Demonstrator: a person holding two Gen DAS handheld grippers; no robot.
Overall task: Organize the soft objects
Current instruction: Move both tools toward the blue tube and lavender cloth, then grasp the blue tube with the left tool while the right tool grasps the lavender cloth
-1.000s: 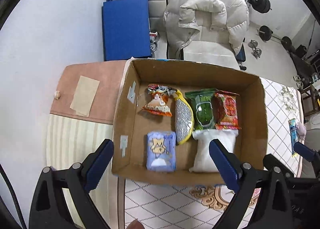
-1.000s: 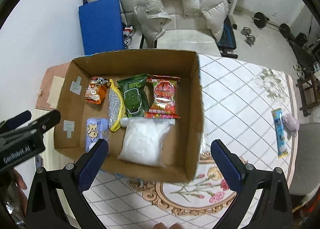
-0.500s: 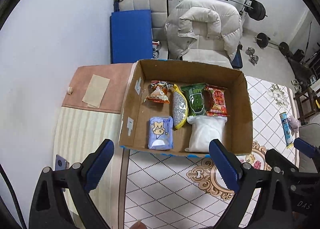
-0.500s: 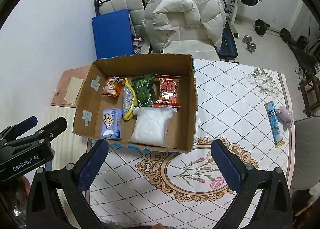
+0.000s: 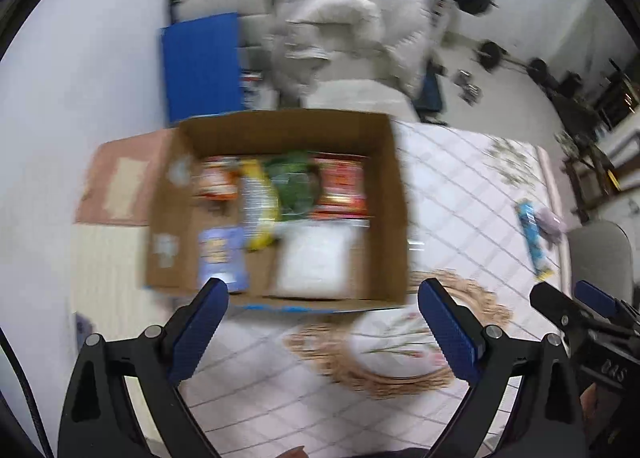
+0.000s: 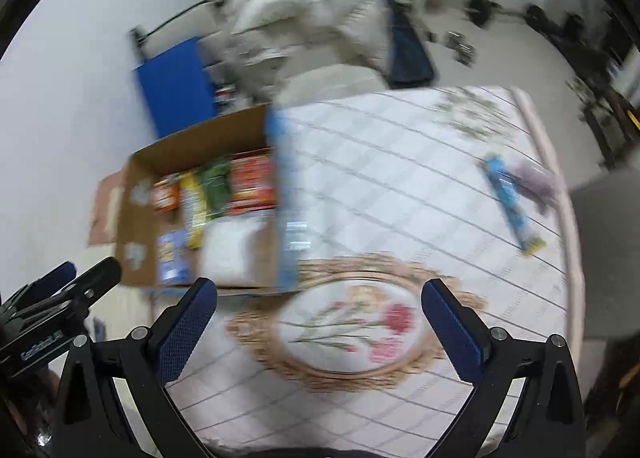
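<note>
An open cardboard box (image 5: 396, 218) stands on the table and holds several soft packets: a white bag (image 5: 314, 262), a blue-purple packet (image 5: 220, 258), a yellow-silver one (image 5: 258, 210), a green one (image 5: 294, 190) and red ones (image 5: 342, 188). The box also shows in the right wrist view (image 6: 136, 226). A blue stick packet (image 6: 508, 202) and a small purple soft toy (image 6: 538, 184) lie at the table's right edge. My left gripper (image 5: 324, 322) and right gripper (image 6: 320, 318) are both open and empty, held above the tablecloth in front of the box. Both views are blurred.
The table has a white quilted cloth with a floral medallion (image 6: 352, 334). A grey chair (image 5: 600, 258) stands at the right. Behind the table are a white jacket on a weight bench (image 5: 352, 30), a blue pad (image 5: 200, 66) and barbells.
Both grippers have pulled back and up from the box and swung to the right. The box now looks smaller and further left, and more of the tablecloth and the right-edge items show.
</note>
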